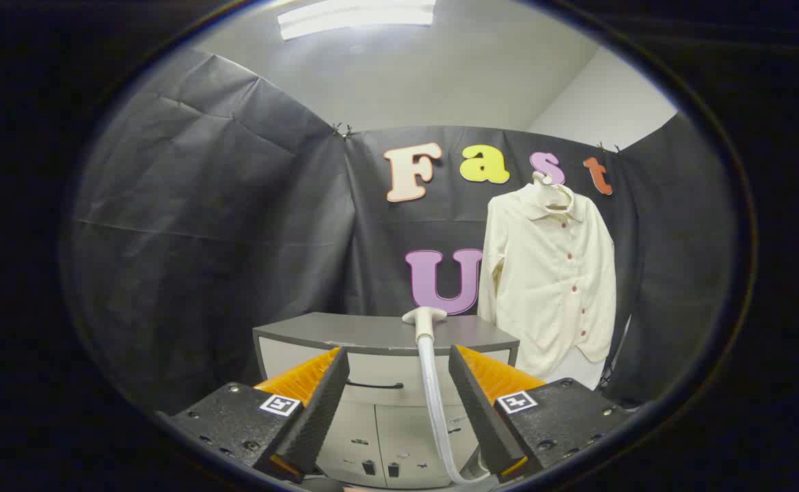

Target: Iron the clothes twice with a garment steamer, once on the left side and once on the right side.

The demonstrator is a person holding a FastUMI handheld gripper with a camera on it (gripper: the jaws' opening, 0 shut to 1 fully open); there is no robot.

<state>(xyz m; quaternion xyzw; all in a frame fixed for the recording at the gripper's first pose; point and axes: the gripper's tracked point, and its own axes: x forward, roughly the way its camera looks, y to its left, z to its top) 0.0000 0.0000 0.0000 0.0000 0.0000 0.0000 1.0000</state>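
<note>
My gripper [399, 383] is spread around the light, rigid steamer [426, 342]; I'd pinch its handle, minding the floppy hose.

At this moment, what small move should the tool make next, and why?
Probably ease forward and shut on the steamer handle. The tool is open, its fingers standing either side of the handle and hose, apparently pressing on neither. The steamer head seems to rest on the grey cabinet, and the cream shirt hangs beyond, to the right.
</note>
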